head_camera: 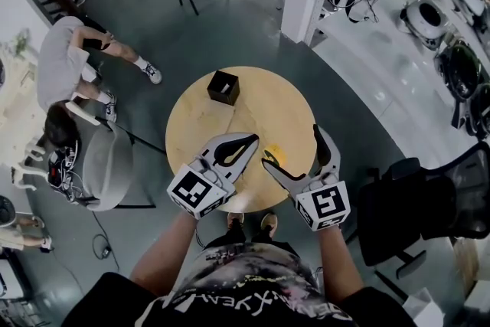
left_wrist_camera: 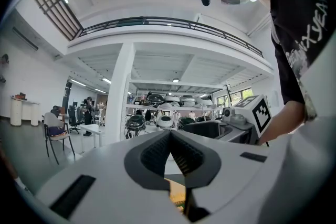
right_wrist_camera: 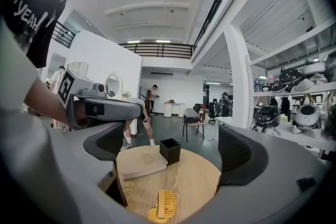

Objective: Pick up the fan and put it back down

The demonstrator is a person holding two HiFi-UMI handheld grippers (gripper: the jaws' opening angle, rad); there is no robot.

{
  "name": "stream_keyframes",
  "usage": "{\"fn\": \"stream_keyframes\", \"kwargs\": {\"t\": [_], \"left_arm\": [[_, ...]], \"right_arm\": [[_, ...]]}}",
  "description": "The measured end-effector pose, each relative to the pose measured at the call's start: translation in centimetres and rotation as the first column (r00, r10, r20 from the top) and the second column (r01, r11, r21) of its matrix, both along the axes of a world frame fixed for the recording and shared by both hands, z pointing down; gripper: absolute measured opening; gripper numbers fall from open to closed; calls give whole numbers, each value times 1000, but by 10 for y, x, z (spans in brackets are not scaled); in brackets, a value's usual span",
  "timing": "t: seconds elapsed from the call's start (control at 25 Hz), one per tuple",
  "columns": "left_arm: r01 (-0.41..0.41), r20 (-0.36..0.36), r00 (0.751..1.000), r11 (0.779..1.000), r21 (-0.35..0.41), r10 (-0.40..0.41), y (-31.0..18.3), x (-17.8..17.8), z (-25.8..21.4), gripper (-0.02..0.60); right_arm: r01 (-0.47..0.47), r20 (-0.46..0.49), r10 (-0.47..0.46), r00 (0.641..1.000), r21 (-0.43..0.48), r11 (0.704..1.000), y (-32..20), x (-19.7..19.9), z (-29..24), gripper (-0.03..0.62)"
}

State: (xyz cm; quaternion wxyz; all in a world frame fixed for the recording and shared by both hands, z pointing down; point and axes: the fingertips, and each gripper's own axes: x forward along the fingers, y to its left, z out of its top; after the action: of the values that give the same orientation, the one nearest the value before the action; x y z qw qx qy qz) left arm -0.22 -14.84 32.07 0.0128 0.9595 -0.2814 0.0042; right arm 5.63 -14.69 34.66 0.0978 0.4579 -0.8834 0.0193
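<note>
left gripper [left_wrist_camera: 170, 132]: jaws closed, nothing between | chair [left_wrist_camera: 56, 134] far off on the left | round helmets [left_wrist_camera: 135, 122] on a shelf [left_wrist_camera: 157, 106] behind the jaws

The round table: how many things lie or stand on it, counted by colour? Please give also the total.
Yellow: 1, the fan
Black: 1, the open box
Tan: 1, the flat board beside the box
Total: 3

Fan [head_camera: 276, 157] on table [head_camera: 295, 99] near edge; box [head_camera: 223, 88] at far edge; board [right_wrist_camera: 139, 162] just beside box.
</note>
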Motion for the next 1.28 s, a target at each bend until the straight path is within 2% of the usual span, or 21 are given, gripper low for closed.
{"fn": "stream_keyframes", "kwargs": {"t": [0.28, 0.44, 0.6, 0.76, 0.92, 1.28], "left_arm": [[-7, -18, 1000, 1000, -15, 6, -7, 1, -1, 12], [-12, -15, 1000, 1000, -16, 12, -8, 3, 0, 12], [-15, -17, 1000, 1000, -18, 15, -8, 4, -1, 12], [-18, -18, 1000, 1000, -19, 18, -7, 4, 0, 12], [-22, -16, 1000, 1000, -20, 21, -7, 4, 1, 12], [-36, -21, 999, 999, -25, 35, -2, 5, 1, 12]], "right_arm": [[3, 18, -4, 1000, 11, 1000, -3, 2, -3, 447], [9, 26, -9, 1000, 12, 1000, -3, 4, -4, 404], [10, 24, -10, 1000, 14, 1000, -3, 3, -6, 320], [1, 7, -1, 1000, 26, 1000, -1, 3, -6, 202], [10, -9, -10, 1000, 56, 998, 4, -1, -10, 3], [56, 3, -57, 998, 52, 997, 14, -13, -12, 2]]}}
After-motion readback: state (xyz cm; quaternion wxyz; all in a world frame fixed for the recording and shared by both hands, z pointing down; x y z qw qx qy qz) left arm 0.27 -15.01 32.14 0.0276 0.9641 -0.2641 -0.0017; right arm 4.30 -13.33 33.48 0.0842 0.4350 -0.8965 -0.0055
